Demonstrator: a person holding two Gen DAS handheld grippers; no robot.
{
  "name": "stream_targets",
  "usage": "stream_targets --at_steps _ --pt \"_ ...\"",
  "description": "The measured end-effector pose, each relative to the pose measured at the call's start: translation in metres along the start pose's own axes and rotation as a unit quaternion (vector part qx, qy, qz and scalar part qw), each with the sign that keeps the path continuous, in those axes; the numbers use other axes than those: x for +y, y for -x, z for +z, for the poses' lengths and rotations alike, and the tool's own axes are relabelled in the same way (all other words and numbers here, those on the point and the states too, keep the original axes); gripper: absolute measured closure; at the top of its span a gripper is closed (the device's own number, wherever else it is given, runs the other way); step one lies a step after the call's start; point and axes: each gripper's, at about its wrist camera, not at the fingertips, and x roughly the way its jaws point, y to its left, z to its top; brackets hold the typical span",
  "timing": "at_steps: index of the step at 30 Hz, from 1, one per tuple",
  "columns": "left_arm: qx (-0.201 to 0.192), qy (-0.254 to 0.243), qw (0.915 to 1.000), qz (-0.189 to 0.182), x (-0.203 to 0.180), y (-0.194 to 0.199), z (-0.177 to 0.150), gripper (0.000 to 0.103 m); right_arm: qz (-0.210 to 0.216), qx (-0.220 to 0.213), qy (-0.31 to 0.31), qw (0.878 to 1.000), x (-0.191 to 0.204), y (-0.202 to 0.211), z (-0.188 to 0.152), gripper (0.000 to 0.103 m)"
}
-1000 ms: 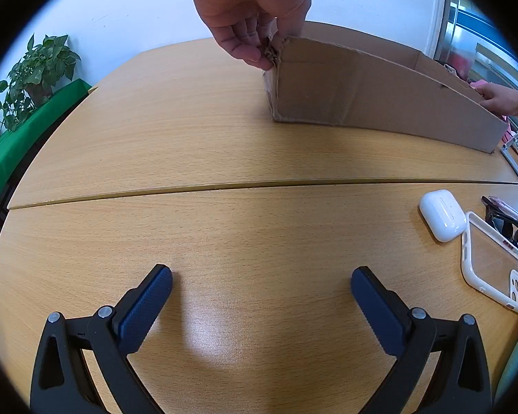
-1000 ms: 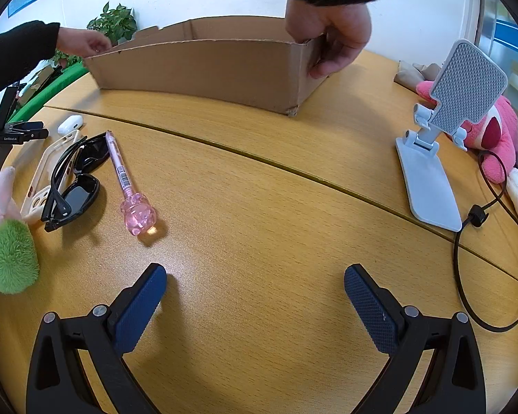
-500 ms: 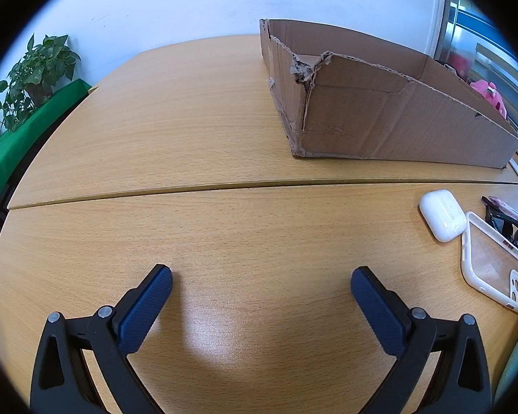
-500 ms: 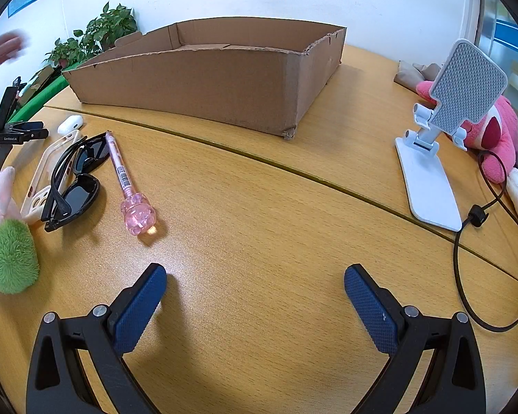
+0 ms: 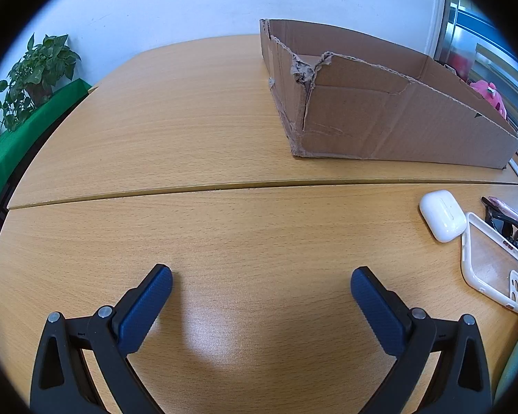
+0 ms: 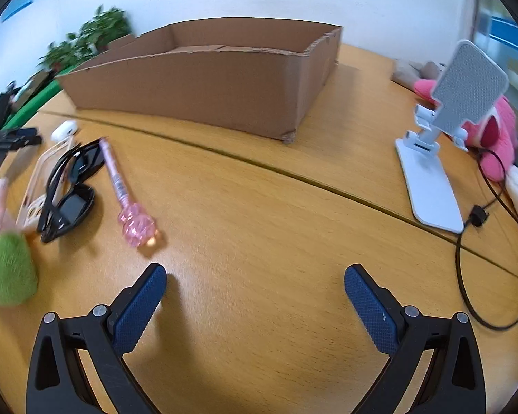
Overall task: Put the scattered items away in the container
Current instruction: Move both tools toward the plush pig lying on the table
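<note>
A shallow cardboard box [image 5: 390, 117] stands on the wooden table, also in the right wrist view [image 6: 203, 82]. A white earbud case [image 5: 442, 215], a clear phone case [image 5: 493, 272] and part of the black sunglasses [image 5: 500, 220] lie at the right of the left wrist view. In the right wrist view the sunglasses [image 6: 69, 193], a pink pen [image 6: 124, 189], the phone case [image 6: 38, 186], the earbud case [image 6: 64, 130] and a green and pink plush toy [image 6: 7, 269] lie at the left. My left gripper [image 5: 260, 277] and right gripper [image 6: 255, 277] are open and empty over bare table.
A white phone stand [image 6: 442, 138], a black cable [image 6: 480, 241] and a pink plush [image 6: 497, 134] are at the right. Potted plants [image 5: 27, 79] and a green cloth stand past the table's left edge. A seam [image 5: 224, 186] crosses the tabletop.
The hands that held the box have gone and the box rests a little nearer. The right wrist view has shifted slightly, so the items sit further right in it.
</note>
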Motion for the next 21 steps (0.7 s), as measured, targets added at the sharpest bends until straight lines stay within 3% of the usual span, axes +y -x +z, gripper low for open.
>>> stream_targets --at_steps 10,11,17,20,21 --pt "0.0 0.006 1.0 0.007 -0.002 -0.001 0.0 0.0 -0.08 0.012 -0.099 0.992 0.02 0.022 -0.018 0.0" --pt "0.0 0.015 0.9998 0.015 -0.005 -0.002 0.001 0.0 -0.09 0.005 -0.109 0.99 0.026 0.031 -0.017 0.0" --pt "-0.001 0.059 0.9971 0.048 -0.018 -0.002 0.0 0.0 -0.054 -0.093 -0.146 0.983 0.057 0.114 0.009 0.0" --pt "0.005 0.053 0.9975 0.047 -0.023 0.008 -0.006 0.0 -0.093 -0.134 -0.15 0.975 0.085 0.146 0.028 0.0" --pt "-0.01 0.055 0.9972 0.049 -0.023 0.018 -0.009 0.0 -0.106 -0.134 -0.153 0.973 0.093 0.15 0.029 0.0"
